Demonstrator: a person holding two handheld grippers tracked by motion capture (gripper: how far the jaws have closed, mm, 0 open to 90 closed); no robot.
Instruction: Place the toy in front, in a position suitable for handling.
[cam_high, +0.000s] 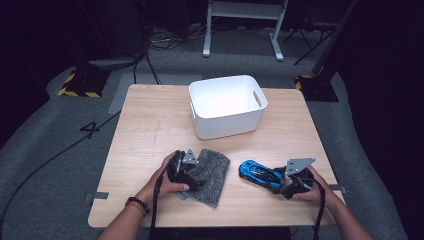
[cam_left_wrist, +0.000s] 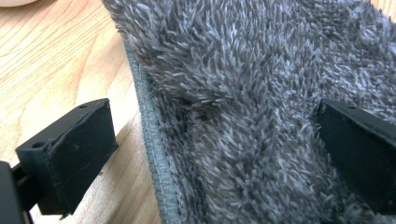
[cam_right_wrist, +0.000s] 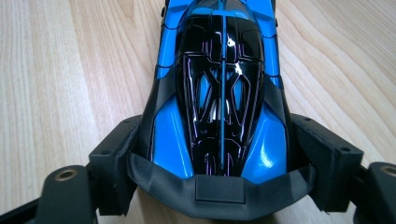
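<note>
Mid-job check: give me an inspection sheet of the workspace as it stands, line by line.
Surface: wooden table, tape tabs at its near edge.
Job's things: grey fuzzy cloth lying flat; blue and black toy car on the table; white bin empty.
Clutter: nothing seen.
Grippers: left gripper open, one jaw over the cloth, one off its hem; right gripper jaws against the car's sides.
Cables: one trails from each gripper; more on the floor behind.
Surroundings: grey carpet, white table legs, hazard-striped bases.
</note>
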